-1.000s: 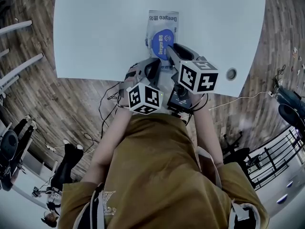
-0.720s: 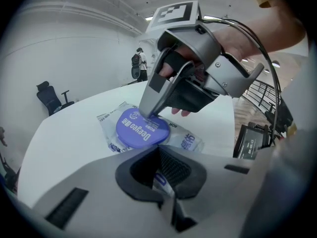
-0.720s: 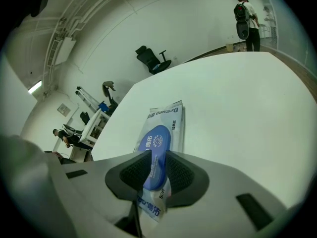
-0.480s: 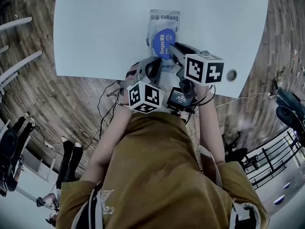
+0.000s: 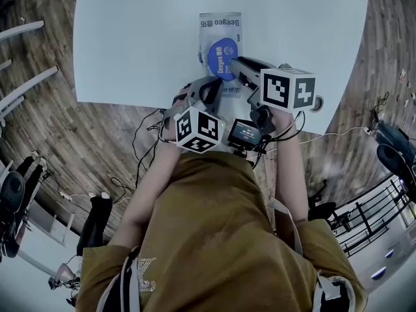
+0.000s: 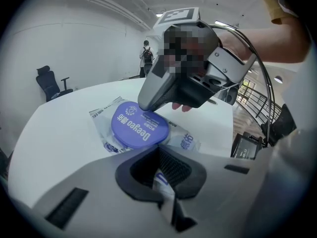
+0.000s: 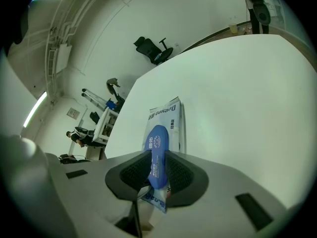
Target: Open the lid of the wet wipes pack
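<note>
The wet wipes pack (image 5: 220, 30) lies flat near the front edge of the white table (image 5: 130, 38), with its round blue lid (image 5: 222, 56) facing up. My left gripper (image 5: 220, 91) is shut on the pack's near end (image 6: 184, 142), pinning the film between its jaws. My right gripper (image 5: 236, 65) comes in from the right. In the right gripper view the blue lid (image 7: 156, 148) stands edge-on between the pads, with the right gripper (image 7: 157, 171) shut on its rim. From the left gripper view, the right gripper's tip (image 6: 148, 103) rests on the lid (image 6: 137, 129).
A round cable hole (image 5: 318, 104) sits in the table just right of my right gripper's marker cube. An office chair (image 6: 49, 83) and a standing person (image 6: 147, 57) are far behind the table. Wooden floor surrounds the table.
My right gripper has swung to the right, its marker cube now further right and turned. The left gripper and the pack have hardly moved.
</note>
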The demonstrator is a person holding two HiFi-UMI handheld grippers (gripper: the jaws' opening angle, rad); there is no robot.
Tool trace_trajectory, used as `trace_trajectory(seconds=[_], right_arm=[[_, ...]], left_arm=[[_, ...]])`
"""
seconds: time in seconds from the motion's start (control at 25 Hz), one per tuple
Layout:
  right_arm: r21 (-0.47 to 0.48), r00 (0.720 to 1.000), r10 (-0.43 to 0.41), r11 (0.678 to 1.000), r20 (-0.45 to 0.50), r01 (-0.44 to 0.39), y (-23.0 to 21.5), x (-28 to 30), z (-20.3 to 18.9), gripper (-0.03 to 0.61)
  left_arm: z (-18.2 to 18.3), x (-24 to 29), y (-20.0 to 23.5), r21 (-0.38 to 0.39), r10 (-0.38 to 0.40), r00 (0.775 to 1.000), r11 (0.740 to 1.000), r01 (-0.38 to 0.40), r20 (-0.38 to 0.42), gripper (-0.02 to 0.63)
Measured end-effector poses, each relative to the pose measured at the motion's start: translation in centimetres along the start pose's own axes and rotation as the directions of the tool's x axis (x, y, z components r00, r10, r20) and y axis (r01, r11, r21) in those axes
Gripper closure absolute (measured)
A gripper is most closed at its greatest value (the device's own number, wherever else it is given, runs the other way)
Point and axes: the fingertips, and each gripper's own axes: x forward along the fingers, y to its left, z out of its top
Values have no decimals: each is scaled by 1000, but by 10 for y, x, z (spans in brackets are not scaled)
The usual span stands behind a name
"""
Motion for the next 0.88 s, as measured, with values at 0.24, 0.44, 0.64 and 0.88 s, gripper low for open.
trace_trajectory(seconds=[0.24,0.44,0.64,0.88], right_arm=[[3,1000,16,1000,-4,-16,6,-5,5,489],[19,999,34,999,5,-34,9,-4,6,489],[27,996,93,995,14,-93,25,-3,7,491],[11,997,73,997,14,-73,23,-2,7,491]], left_arm=[[4,-2,0,-21,-18,1000,1000,17,-22,612],[3,0,0,-43,-31,999,999,29,-28,612],[-5,-1,0,-42,-33,999,999,32,-30,612],[-5,0,-1,-38,-31,999,999,30,-27,612]])
